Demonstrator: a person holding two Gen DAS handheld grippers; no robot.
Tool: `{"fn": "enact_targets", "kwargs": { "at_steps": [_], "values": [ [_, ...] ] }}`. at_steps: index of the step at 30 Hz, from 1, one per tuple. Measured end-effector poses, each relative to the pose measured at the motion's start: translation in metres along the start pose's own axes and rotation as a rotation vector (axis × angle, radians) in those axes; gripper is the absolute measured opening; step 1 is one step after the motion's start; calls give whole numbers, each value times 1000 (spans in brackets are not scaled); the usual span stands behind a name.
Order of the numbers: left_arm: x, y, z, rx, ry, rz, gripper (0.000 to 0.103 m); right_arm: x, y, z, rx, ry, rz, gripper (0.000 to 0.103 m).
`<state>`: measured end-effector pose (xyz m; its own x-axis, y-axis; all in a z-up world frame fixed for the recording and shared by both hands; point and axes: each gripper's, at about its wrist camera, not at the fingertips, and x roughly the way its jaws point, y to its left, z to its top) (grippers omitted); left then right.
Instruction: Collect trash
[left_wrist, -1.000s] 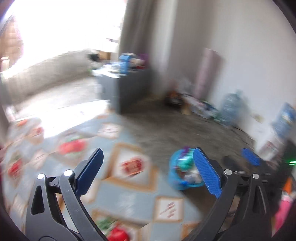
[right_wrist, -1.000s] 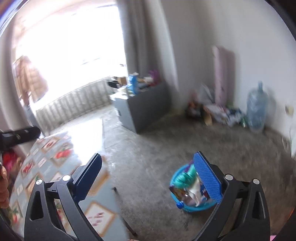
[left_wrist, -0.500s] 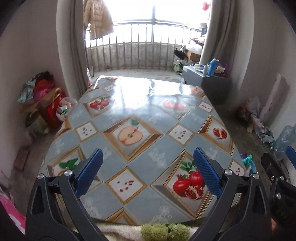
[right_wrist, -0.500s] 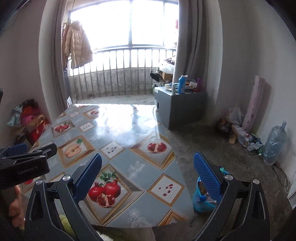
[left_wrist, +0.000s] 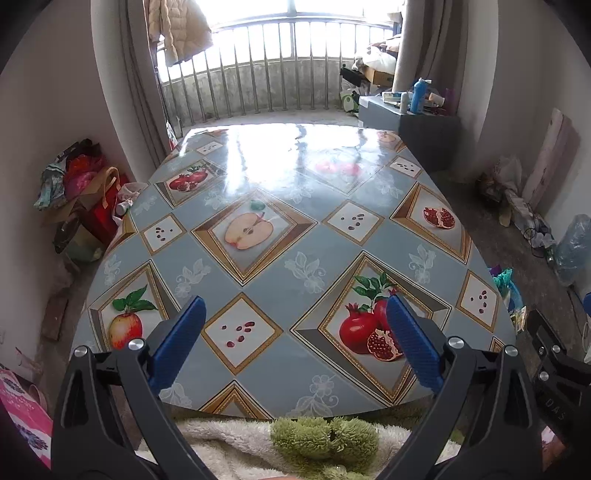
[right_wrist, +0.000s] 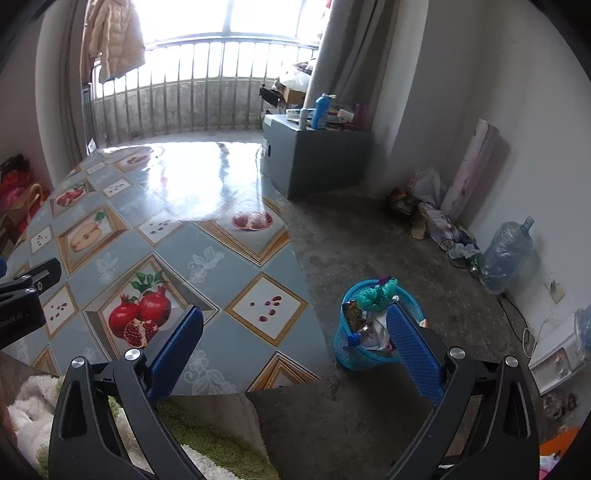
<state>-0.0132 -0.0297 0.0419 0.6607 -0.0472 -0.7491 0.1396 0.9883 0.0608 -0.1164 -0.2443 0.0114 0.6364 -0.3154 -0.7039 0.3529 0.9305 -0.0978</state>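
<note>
At the near edge of the table (left_wrist: 295, 258), I have the left gripper (left_wrist: 295, 341) held above the fruit-patterned cloth, its blue pads spread wide apart with nothing between them. Just below it a fluffy white and green fabric (left_wrist: 317, 439) lies against that near edge. My right gripper (right_wrist: 295, 341) hangs over the table's near right corner, pads likewise apart and empty; its right pad overlaps my view of the blue trash basket (right_wrist: 354, 354). That basket stands on the concrete floor just beside the table's right edge, stuffed above its rim with wrappers and a teal bag. From the left view I catch only its top past the right edge. Farther off, left of the table, a heap of bags (left_wrist: 81, 192) sits against the wall. A large water bottle (right_wrist: 506, 251) stands by the right wall. Beyond the far right corner is a grey cabinet (right_wrist: 314, 158) with a blue bottle (right_wrist: 320, 110) on top, then the balcony railing (left_wrist: 266, 88).
</note>
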Motion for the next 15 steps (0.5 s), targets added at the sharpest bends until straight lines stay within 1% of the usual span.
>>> {"fn": "enact_targets", "kwargs": {
  "at_steps": [5,11,15],
  "values": [
    [16,-4,8,-38,35,-11,94,11,-7,5,27,33,-28,96],
    [26,-17,6,-7,66,-24,94,17,-9,11,11,45,-42,97],
    [31,-20,6,3,81,-16,94,24,-10,10,5,63,-50,96]
  ]
}}
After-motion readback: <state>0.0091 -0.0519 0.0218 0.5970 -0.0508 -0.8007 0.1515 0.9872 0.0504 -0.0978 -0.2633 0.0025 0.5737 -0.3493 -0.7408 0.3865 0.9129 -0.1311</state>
